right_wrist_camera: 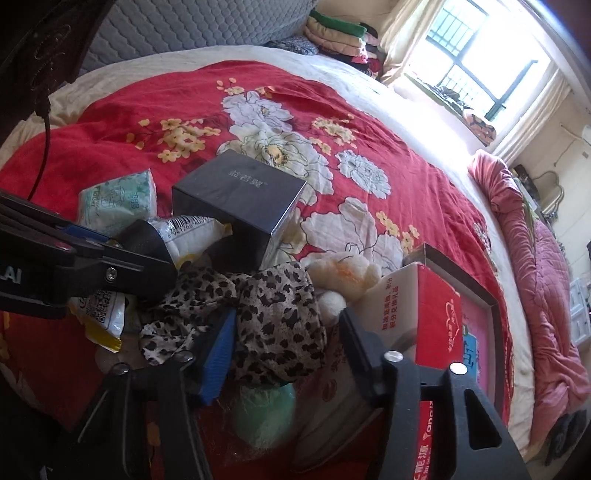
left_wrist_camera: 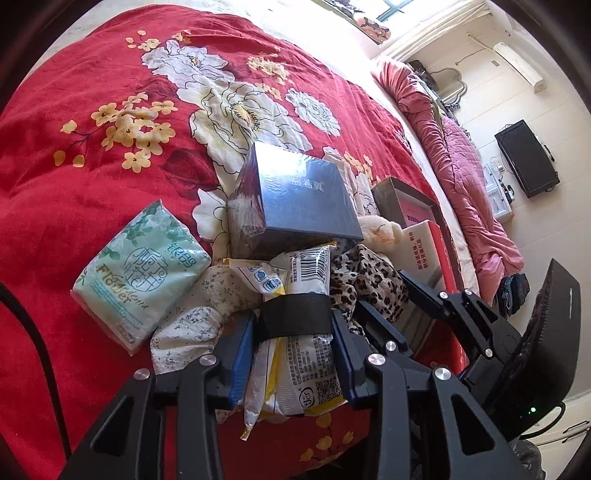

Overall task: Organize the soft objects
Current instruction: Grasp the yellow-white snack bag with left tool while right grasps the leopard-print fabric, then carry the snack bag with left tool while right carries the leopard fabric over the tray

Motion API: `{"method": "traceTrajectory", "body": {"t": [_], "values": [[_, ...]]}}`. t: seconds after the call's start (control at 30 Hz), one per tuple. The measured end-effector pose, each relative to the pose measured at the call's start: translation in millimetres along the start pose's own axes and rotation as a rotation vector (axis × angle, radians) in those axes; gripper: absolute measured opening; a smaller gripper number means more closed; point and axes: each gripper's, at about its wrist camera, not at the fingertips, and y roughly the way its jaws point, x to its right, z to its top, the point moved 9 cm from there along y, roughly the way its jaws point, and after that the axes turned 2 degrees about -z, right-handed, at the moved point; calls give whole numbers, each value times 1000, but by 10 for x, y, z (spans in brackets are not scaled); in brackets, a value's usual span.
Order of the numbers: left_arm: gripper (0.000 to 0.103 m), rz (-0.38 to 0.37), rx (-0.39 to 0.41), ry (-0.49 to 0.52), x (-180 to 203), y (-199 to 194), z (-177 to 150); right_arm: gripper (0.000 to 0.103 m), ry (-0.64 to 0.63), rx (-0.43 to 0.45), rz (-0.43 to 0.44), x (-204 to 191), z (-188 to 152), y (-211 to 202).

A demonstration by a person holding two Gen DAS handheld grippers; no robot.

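Note:
A pile lies on the red flowered bedspread [left_wrist_camera: 92, 184]. My left gripper [left_wrist_camera: 295, 321] is shut on a white and yellow packet [left_wrist_camera: 306, 273]; a black band crosses the packet at the fingertips. The right wrist view shows the same gripper [right_wrist_camera: 147, 254] coming in from the left. My right gripper [right_wrist_camera: 284, 332] straddles a leopard-print cloth [right_wrist_camera: 273, 306]. Its blue left pad [right_wrist_camera: 218, 350] touches the cloth, while a small gap shows by the other finger. A cream plush toy [right_wrist_camera: 343, 273] lies just beyond. A green tissue pack [left_wrist_camera: 144, 273] and a white flowered cloth [left_wrist_camera: 192, 321] lie to the left.
A dark box [left_wrist_camera: 299, 199] rests on the pile behind the packet. A red and white carton [right_wrist_camera: 424, 306] and a framed pink box [right_wrist_camera: 476, 332] stand to the right. A pink quilt [right_wrist_camera: 535, 277] runs along the bed's right edge. Folded clothes [right_wrist_camera: 340, 33] are stacked by the window.

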Motion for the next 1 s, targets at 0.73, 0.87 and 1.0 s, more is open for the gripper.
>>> {"method": "traceTrajectory", "body": {"t": [0.73,0.87,1.0], "values": [[40,-21,110,51,321,-423,-46,10,285,279,149,541,44,-809],[40,-17,129,73,447,-500,-60,10,298,313,135,633,31,-942],[40,-13,151,93,575,-574,-61,10,320,340,130,743,12,-1052]]}}
